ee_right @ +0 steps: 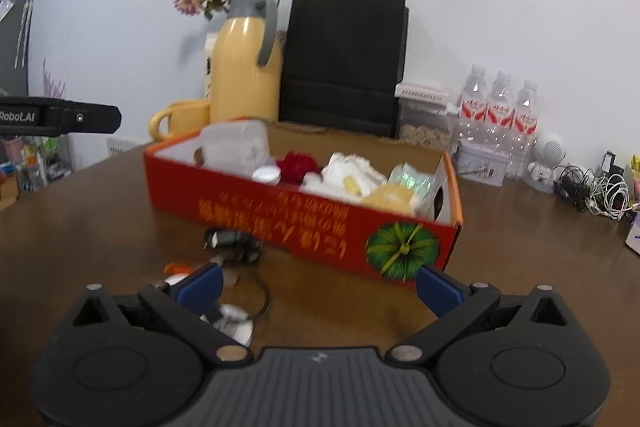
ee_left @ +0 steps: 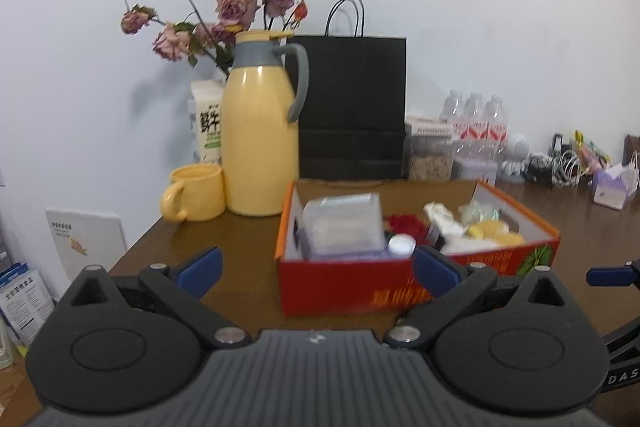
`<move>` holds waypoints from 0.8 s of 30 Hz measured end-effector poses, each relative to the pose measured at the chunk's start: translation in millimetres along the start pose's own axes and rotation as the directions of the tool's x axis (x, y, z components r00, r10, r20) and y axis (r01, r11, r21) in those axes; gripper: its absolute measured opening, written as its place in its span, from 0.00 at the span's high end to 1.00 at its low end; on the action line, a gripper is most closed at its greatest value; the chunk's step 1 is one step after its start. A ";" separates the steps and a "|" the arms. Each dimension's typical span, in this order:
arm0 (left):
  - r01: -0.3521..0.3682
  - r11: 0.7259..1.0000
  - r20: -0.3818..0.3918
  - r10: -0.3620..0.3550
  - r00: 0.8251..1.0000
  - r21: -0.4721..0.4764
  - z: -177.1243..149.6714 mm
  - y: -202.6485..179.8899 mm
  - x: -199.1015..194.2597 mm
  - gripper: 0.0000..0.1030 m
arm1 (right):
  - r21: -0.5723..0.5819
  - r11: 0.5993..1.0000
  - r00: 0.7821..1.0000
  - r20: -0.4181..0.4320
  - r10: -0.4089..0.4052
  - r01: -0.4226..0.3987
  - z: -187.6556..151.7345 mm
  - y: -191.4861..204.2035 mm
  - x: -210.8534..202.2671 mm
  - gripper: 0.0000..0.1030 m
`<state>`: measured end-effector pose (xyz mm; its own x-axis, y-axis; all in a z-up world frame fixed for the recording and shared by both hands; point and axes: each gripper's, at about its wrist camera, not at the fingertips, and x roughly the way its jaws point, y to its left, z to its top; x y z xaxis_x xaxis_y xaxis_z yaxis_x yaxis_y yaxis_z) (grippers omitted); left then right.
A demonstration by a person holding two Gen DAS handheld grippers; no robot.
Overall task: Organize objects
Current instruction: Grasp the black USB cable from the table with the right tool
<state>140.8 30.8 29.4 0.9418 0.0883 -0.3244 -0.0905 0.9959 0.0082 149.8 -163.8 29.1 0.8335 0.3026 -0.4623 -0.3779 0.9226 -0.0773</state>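
An orange-red cardboard box [ee_left: 352, 287] [ee_right: 280, 215] sits on the brown table [ee_left: 240, 235]. It holds a clear plastic case [ee_left: 340, 227], a red item [ee_right: 296, 165], a white-capped bottle [ee_left: 402, 245], white packets [ee_right: 352, 171] and yellow pieces [ee_left: 496, 231]. My left gripper [ee_left: 318, 271] hovers open and empty just in front of the box. My right gripper [ee_right: 320, 289] is open too, nearer the box's right end. In front of the box lie a black plug with cable [ee_right: 232, 241], a small orange item [ee_right: 176, 268] and a white round object [ee_right: 236, 323] by the right gripper's left finger.
Behind the box stand a yellow jug [ee_left: 260, 139], a yellow mug [ee_left: 196, 193], a black paper bag [ee_left: 352, 107], dried roses [ee_left: 224, 7] and a milk carton [ee_left: 206, 123]. Water bottles [ee_right: 496, 119], a lidded container [ee_left: 430, 151] and tangled cables [ee_right: 596, 191] line the back right.
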 end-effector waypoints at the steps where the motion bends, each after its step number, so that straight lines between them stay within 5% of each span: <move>1: -0.002 1.000 -0.008 0.002 1.000 0.000 -3.3 1.7 -2.5 0.00 | -0.003 1.000 1.000 -0.009 0.003 -0.004 -3.2 2.2 -1.8 0.00; 10: -0.012 1.000 -0.078 0.013 0.997 0.007 -28.3 9.7 -17.4 0.00 | -0.024 0.998 0.996 -0.076 0.053 -0.055 -11.1 19.0 2.7 0.02; 15: -0.022 1.000 -0.101 0.021 0.995 -0.012 -36.1 15.2 -21.6 0.00 | -0.044 0.995 0.986 -0.141 0.084 -0.091 -2.1 29.6 32.6 0.14; 20: -0.029 0.999 -0.114 0.025 0.993 -0.032 -42.4 20.3 -24.6 0.00 | 0.017 0.991 0.973 -0.190 0.135 -0.135 2.2 31.1 57.1 0.53; 24: -0.022 0.999 -0.123 0.017 0.992 -0.039 -44.4 20.2 -22.3 0.00 | 0.034 0.989 0.972 -0.180 0.149 -0.146 -0.5 30.1 51.1 0.60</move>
<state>103.6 48.0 -5.2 0.8930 0.1023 -0.4383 -0.1243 0.9920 -0.0216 180.7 -120.7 2.7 0.6816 0.3892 -0.6197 -0.4814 0.8763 0.0209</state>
